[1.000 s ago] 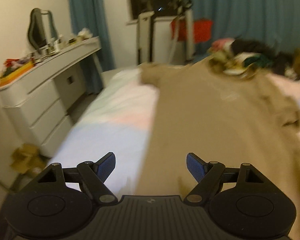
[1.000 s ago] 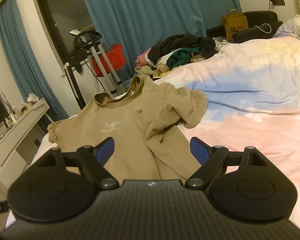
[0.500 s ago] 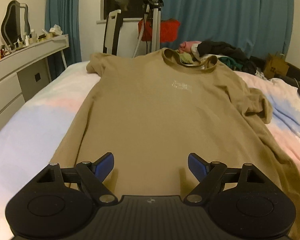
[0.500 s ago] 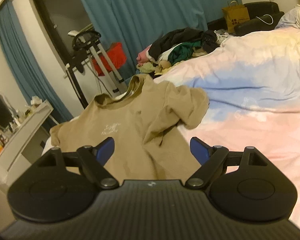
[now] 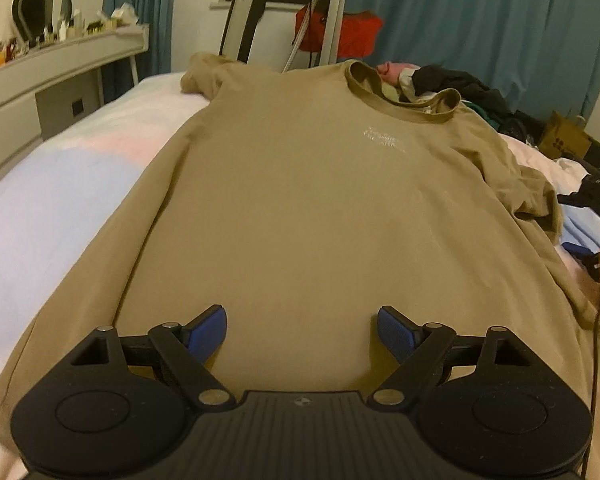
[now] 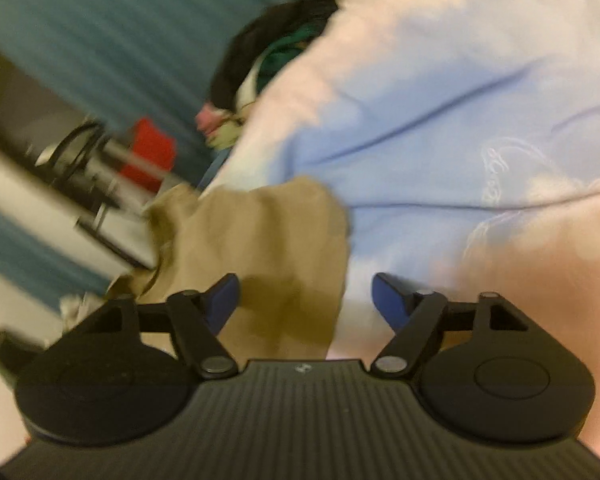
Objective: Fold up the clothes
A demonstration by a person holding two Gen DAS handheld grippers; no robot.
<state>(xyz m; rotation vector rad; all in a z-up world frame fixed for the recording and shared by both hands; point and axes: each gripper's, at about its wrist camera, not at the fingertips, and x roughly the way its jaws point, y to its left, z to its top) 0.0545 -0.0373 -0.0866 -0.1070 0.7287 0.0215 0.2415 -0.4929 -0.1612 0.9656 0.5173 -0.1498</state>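
Tan t-shirt (image 5: 300,208) lay face up on the bed (image 5: 60,208), collar at the far end toward the curtains, hem nearest me. Body mostly flat; the sleeve on the shirt's right side was bunched and folded over itself, small pale logo below the collar.

My left claw (image 5: 302,334) was wide, nothing between the pads, hovering just over the shirt's hem area, my guess: lined up to pinch the bottom edge.

My right claw (image 6: 305,300) sat at the shirt's rumpled right sleeve (image 6: 260,240), view badly blurred. Jaws were closing, sleeve cloth partly between them, pads not yet pressing on it. Likely going for that sleeve first because it needs flattening before any fold. Pile of other clothes (image 5: 460,88) sat beyond the shirt's collar.
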